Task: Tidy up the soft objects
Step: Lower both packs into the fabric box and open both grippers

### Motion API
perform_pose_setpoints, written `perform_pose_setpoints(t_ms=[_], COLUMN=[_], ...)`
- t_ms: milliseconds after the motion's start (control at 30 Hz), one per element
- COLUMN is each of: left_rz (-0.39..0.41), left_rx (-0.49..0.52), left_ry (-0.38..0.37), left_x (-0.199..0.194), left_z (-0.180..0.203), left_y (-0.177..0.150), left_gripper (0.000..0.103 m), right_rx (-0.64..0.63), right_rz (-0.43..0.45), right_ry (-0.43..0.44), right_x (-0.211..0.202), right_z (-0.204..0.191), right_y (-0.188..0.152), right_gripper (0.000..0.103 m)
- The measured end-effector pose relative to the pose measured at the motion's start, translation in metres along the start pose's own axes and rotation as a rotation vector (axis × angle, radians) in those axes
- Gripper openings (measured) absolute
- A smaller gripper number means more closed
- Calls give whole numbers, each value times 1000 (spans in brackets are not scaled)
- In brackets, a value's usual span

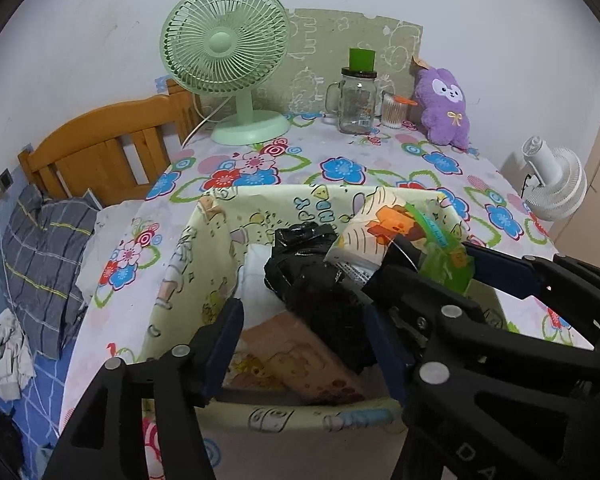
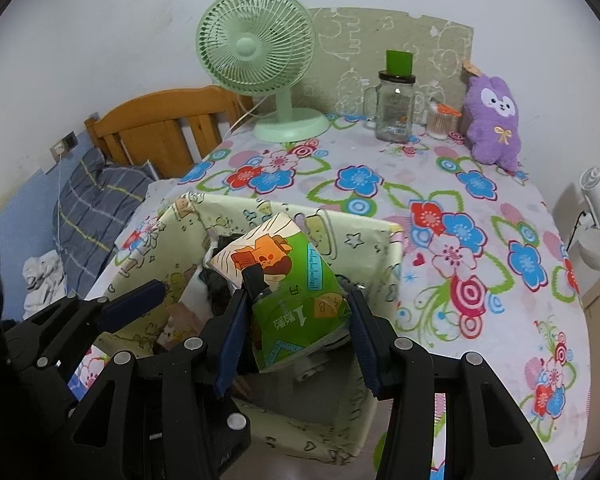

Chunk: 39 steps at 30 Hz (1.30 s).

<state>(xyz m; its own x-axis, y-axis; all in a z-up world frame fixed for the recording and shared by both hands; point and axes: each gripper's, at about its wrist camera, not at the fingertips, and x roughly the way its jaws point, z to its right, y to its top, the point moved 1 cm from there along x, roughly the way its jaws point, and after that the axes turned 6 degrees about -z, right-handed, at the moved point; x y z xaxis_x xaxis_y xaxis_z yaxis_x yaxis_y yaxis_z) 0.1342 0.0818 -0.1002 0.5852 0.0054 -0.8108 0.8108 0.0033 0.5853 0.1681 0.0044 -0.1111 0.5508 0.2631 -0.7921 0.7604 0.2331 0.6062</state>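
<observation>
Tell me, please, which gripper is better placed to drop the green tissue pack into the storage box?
Right: the right gripper has its fingers either side of the green tissue pack, above the storage box. The left gripper is open and empty.

The soft pack (image 2: 296,292) in my claw shows an upside-down "1". My fabric bin (image 1: 216,240) carries partial letters "PPY". Other print is unreadable.

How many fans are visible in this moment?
2: a green desk fan at the table's far left, and a white fan off the table's right edge. Others could be hidden.
</observation>
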Motion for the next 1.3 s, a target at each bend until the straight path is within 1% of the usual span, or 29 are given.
perform_pose_setpoints(t_ms=[100,167,333,367,400,433,500,533,767,900,1133,1200,1300], left_rz=[-6,-6,2,5,8,13,25,28,46,64,98,106,120], left_rx=[1,0,5,5,4,1,-1,0,5,10,9,11,21], left_ry=[15,20,34,32,26,20,17,16,9,6,3,2,1], left_x=[-1,-2,-5,-6,-7,-9,-12,-14,-22,-27,-39,-42,-47], left_z=[-3,-6,-7,-7,-7,-7,-7,-6,1,7,19,24,32], left_y=[-3,-5,-9,-10,-10,-10,-11,-11,-10,-8,-6,-5,-3], left_gripper=[71,72,80,83,86,87,90,90,91,94,95,99,100], right_rx=[-7,-10,-9,-9,-8,-5,1,2,5,15,39,53,65], right_rz=[-8,-10,-12,-15,-17,-17,-9,-4,21,35,60,65,77], right_ry=[11,20,44,53,61,71,78,76,56,42,4,1,-4], right_x=[2,2,3,3,3,2,-1,-2,-14,-21,-36,-41,-47], right_z=[-4,-7,-10,-10,-10,-10,-9,-9,-5,0,15,20,28], right_y=[-2,-3,-5,-5,-6,-6,-6,-7,-8,-9,-12,-13,-14], right_gripper=[53,55,57,59,65,71,78,80,83,86,86,86,87])
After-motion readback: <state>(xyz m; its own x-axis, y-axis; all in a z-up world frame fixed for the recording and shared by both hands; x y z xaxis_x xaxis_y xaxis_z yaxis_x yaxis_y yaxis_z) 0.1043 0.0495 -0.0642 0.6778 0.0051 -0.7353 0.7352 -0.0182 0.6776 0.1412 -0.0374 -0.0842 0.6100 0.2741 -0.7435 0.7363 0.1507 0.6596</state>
